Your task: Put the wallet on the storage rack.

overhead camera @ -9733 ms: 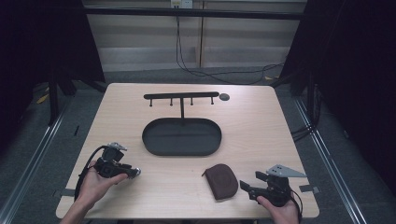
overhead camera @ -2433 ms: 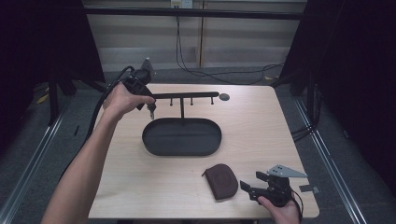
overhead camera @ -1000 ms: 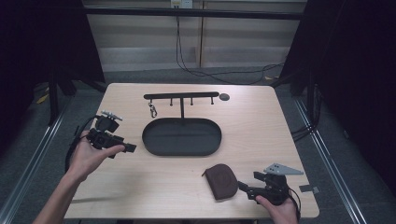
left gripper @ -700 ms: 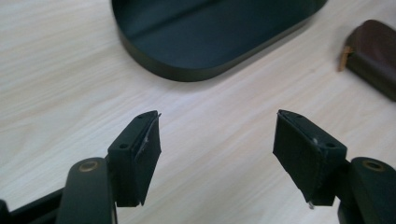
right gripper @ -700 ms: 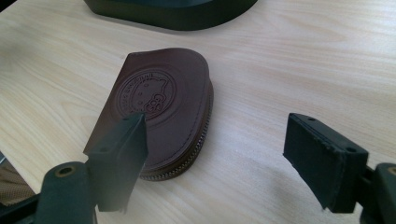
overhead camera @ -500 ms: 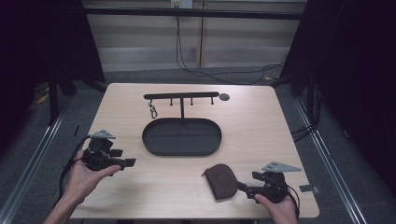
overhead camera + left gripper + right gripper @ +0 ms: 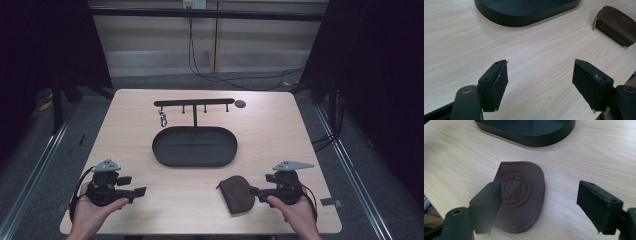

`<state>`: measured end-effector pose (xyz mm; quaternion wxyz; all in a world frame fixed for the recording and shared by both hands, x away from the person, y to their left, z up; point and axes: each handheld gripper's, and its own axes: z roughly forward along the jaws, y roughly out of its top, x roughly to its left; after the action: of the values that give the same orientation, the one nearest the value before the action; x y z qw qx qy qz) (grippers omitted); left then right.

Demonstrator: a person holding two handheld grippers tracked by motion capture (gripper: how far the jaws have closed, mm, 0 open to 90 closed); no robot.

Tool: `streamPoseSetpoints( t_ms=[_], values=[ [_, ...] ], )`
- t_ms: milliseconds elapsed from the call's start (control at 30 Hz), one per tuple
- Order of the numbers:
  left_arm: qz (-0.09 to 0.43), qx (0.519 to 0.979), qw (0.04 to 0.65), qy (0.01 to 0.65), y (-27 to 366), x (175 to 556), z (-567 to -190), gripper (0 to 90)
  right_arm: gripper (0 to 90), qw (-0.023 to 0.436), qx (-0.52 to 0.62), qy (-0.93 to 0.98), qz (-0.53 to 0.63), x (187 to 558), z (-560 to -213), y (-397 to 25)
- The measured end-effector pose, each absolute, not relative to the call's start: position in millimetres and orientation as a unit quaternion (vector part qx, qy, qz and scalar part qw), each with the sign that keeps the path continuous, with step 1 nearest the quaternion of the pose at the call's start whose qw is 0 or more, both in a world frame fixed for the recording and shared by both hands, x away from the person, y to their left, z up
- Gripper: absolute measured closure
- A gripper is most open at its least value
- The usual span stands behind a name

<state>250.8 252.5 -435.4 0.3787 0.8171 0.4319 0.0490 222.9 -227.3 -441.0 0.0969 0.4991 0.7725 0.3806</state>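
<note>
High view, left to right: the left gripper rests near the table's front-left edge, jaws spread and holding nothing, apparently parked. The brown pouch lies flat in front of the black tray. The right gripper, jaws released, points at it, positioned for a grasp

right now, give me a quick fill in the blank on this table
1. The brown coin pouch lies just ahead of the ____ gripper.
2. The keyring hangs from the hook rack's ____ end.
3. The left gripper's jaws are ____.
4. The oval tray holds ____.

Missing words: right; left; open; nothing
</note>
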Motion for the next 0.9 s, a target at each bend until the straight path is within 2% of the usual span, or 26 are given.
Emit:
streamPoseSetpoints(
  t_ms=[400,567,900],
  values=[
    [0.039,0.818,0.399,0.412,254,225,-459,25.6,26.3,0.048,0.498,0.806,0.317,240,-438,-213],
    [0.049,0.809,0.409,0.420,259,224,-465,25.5,21.9,0.023,0.492,0.827,0.271,249,-442,-199],
    [0.025,0.815,0.418,0.400,259,230,-468,17.8,17.5,-0.012,0.503,0.838,0.212,268,-451,-182]
  ],
)
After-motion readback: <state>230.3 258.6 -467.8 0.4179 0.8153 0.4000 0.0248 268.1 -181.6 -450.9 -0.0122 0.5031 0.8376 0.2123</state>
